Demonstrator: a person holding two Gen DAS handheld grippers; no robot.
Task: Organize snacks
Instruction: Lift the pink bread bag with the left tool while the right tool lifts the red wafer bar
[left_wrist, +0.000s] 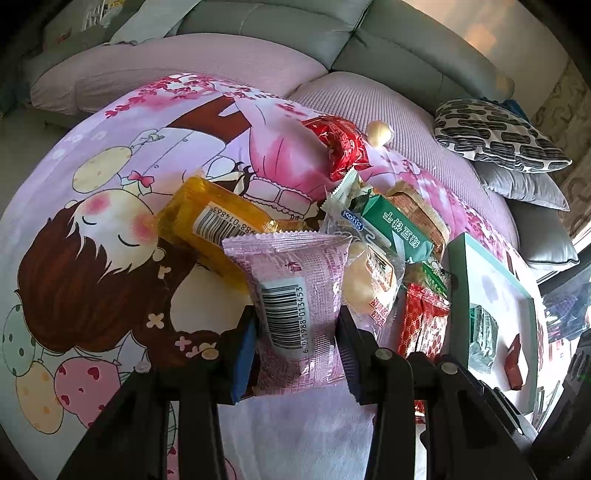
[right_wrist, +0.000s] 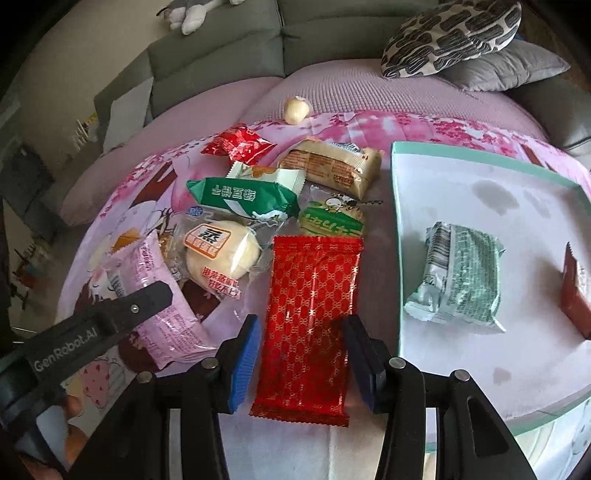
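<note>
Clearly the left gripper (left_wrist: 295, 332) is clamped on a pink foil snack packet (left_wrist: 295, 295), both pads pressed into its sides near the barcode, the packet held over the cartoon-print blanket (left_wrist: 92, 221). The right gripper (right_wrist: 301, 350) straddles a long red patterned wrapper (right_wrist: 310, 314) that lies flat on the blanket; its jaws stand narrow around the wrapper's lower half, and whether the pads actually press on it I cannot tell.

Risks, as I judge them: the pink packet is slick, puffy foil gripped across its middle, so it could slide out or tilt on the way to the teal-rimmed tray (right_wrist: 397, 221). The red wrapper is thin and flat; the pads may skate over it or crumple it instead of lifting. The pile beside it is crowded, so a lift could drag the clear-wrapped steamed cake (right_wrist: 221, 251) or the green-and-white packet (right_wrist: 332, 218) touching the wrapper's top edge.

The snacks look intact: a yellow packet (left_wrist: 207, 225), a green biscuit pack (right_wrist: 243, 199), a small red packet (right_wrist: 238, 144) and a beige cracker pack (right_wrist: 332, 166) lie clustered on the blanket. The tray, just to the right, already holds a pale green packet (right_wrist: 458, 273) and a dark red one (right_wrist: 574, 291).
</note>
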